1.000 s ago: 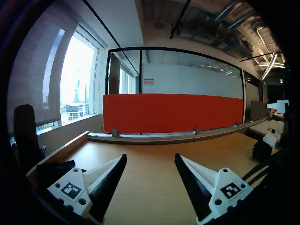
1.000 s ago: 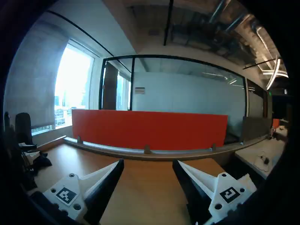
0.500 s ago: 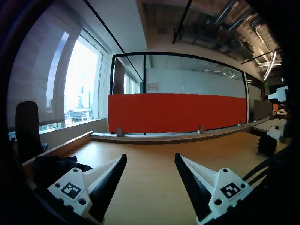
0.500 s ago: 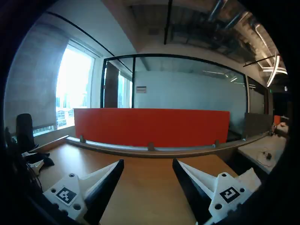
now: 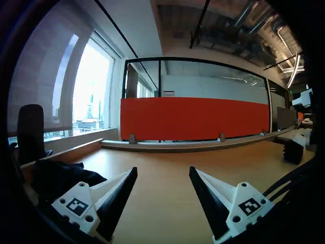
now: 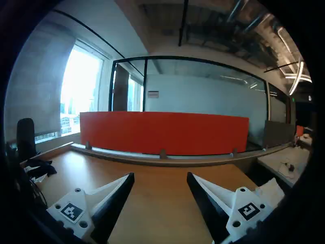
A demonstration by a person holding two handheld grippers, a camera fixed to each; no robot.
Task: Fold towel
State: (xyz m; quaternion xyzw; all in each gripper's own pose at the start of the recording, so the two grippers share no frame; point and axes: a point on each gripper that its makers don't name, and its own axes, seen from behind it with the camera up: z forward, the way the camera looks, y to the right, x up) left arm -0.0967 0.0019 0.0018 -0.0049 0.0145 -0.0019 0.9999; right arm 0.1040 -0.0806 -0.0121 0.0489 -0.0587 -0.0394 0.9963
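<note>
Evidently still approaching: left gripper (image 5: pixel 162 168) and right gripper (image 6: pixel 159 175) hover with fingers spread, empty, above the light wooden tabletop (image 5: pixel 174 156); next, reach the crumpled dark cloth (image 5: pixel 61 177), presumably the towel, at its left edge.

A light brown wooden worktop (image 5: pixel 162 171) is bounded at its far edge by a long red divider panel (image 5: pixel 195 118). A black high-backed chair (image 5: pixel 30 130) is seen beside a tall bright window (image 5: pixel 91 97).
</note>
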